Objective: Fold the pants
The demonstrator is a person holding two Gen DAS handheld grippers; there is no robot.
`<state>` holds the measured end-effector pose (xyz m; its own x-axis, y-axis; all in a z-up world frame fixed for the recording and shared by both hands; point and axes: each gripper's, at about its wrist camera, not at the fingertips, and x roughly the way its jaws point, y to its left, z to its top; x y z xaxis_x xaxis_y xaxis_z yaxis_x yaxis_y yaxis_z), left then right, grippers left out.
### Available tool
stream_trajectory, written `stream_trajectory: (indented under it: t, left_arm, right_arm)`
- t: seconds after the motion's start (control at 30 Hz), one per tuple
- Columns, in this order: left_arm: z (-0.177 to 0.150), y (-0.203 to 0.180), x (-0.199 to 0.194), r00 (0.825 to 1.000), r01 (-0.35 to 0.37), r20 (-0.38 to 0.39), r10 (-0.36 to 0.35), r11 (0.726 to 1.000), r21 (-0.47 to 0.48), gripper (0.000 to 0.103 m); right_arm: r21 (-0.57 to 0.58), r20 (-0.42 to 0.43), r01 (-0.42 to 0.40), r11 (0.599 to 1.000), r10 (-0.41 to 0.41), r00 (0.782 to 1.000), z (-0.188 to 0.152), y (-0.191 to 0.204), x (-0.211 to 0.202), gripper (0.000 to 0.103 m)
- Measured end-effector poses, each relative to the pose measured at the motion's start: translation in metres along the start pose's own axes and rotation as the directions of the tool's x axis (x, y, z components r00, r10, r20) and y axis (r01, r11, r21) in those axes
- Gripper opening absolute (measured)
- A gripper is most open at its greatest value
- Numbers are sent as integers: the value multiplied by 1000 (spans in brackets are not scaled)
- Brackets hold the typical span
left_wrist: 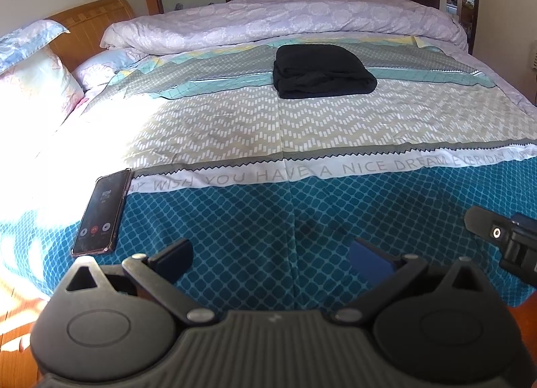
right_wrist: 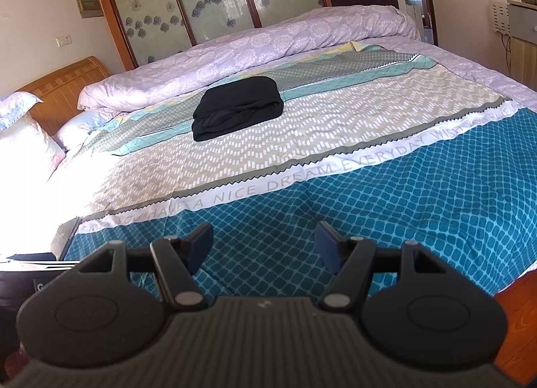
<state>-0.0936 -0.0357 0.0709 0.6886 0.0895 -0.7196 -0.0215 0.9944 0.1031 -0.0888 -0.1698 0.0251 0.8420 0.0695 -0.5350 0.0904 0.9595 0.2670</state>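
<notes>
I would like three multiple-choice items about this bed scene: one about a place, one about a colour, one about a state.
1. Where does the phone lie?
A. on the near left part of the bedspread
B. on top of the pants
C. on the pillow

2. What colour are the pants?
A. purple
B. black
C. white

3. How are the pants now?
A. spread flat
B. held in the left gripper
C. folded in a compact bundle

Key:
1 A, the phone rests near the bed edge, on the left.
2 B, the fabric is dark black.
3 C, the layers are stacked; the left gripper and right gripper are open and empty.
</notes>
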Motion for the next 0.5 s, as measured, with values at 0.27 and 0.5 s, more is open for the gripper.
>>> stream_trajectory:
  t: [0.27,0.5]
  left_arm:
    - [0,3,-1,1000,2,6,-2,1000,-22,103]
    - [1,9,0,1000,-3,2,3,998,-60,103]
  right_arm:
    - [-1,-8,-1,1000,1,1000,0,-1,2,69]
    - [-2,-13,-1,1000,1,1000,-2,0,3,69]
